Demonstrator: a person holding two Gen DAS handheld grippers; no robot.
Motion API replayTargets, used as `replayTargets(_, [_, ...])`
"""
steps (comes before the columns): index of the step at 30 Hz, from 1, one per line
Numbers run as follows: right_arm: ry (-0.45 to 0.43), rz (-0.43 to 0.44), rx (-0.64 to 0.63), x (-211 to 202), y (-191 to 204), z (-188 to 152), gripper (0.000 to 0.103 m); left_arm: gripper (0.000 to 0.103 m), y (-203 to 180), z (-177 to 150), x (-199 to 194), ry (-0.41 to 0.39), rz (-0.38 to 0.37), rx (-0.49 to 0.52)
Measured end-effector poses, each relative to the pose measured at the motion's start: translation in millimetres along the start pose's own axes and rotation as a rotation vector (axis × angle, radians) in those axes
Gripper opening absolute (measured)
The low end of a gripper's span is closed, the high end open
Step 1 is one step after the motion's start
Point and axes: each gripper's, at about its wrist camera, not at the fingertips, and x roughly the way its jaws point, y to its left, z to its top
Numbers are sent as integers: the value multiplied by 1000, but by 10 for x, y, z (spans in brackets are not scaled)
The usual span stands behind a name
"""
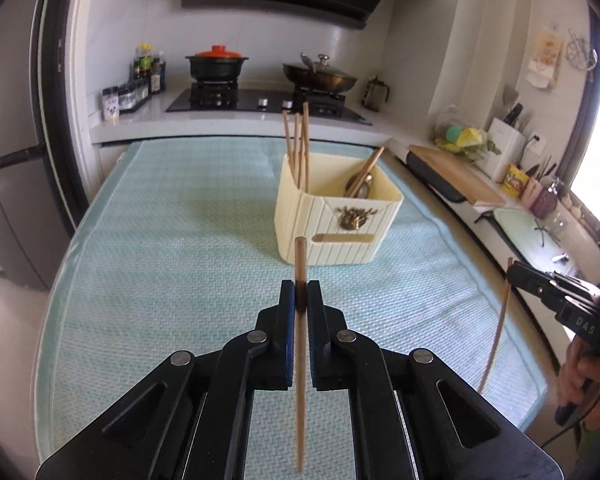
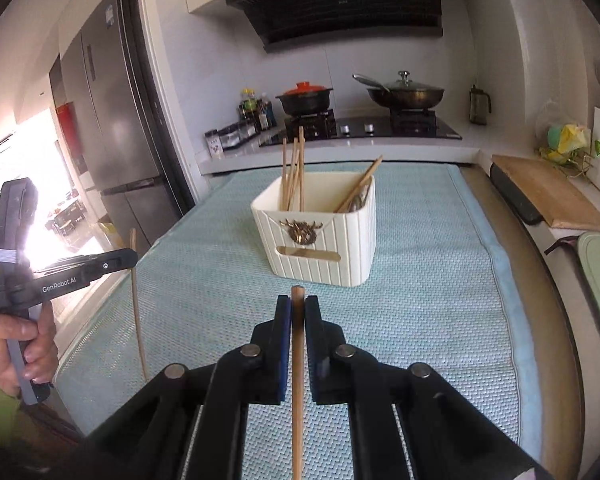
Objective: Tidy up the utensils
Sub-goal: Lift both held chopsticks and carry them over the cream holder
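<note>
Both tools raised over mat (image 1: 180, 240), each clamping upright chopstick.

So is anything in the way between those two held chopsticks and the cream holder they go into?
Nothing visible. Each hand-held gripper, left and right, clamps one chopstick. Only bare blue mat lies before the utensil holder, whose top is open.

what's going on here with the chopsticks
A person is sorting utensils with a hand-held gripper in each hand. The left gripper is shut on one chopstick, and the right gripper is shut on another chopstick, both held above the mat. Ahead stands the cream holder, which already has several chopsticks in one side and a spoon with one more in the other.
</note>
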Motion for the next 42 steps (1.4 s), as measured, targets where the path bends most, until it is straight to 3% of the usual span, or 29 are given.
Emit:
replayTargets(6, [-112, -5, -31, -492, 222, 38, 7, 4, -99, 60, -323, -72, -31, -2])
replayTargets(11, [-180, -22, -62, -592, 301, 134, 7, 4, -144, 121, -398, -102, -39, 2])
replayTargets(29, [-229, -28, -119, -594, 380, 560, 7, 4, -148, 413, -391, -127, -48, 22])
replayTargets(35, [-266, -36, -145, -567, 416, 862, 7, 4, -146, 724, -416, -161, -57, 29])
replayTargets(42, [-338, -71, -194, -464, 450, 1481, 7, 4, -207, 1347, -382, -235, -47, 48])
